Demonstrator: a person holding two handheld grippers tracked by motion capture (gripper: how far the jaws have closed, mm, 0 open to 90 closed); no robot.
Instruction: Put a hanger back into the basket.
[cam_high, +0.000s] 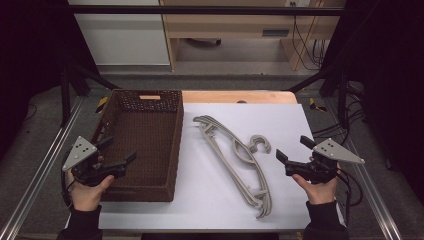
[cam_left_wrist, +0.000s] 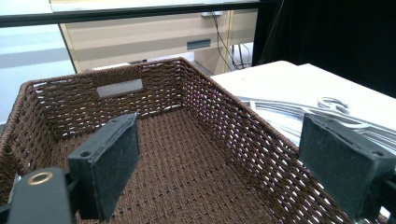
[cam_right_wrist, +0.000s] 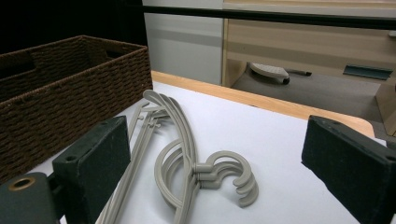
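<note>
A: Right tool (cam_high: 292, 150) is hanging at the right of the high view, jaws spread wide with nothing between them. Left tool (cam_high: 119, 150) is doing the same at the left, over the near left corner of the basket (cam_high: 172, 150).

B: And the hangers?

A: The hangers (cam_high: 235, 160) are lying stacked across the middle of the frame on the white surface (cam_high: 290, 120), hooks (cam_right_wrist: 233, 179) pointing right, just beside the basket.

B: Which step?

A: I'm judging we're lining up for the first pick. Next I'm bringing the right tool down over the hooks. Open room is lying right of the stack; the basket wall is crowding its upper left end.
</note>
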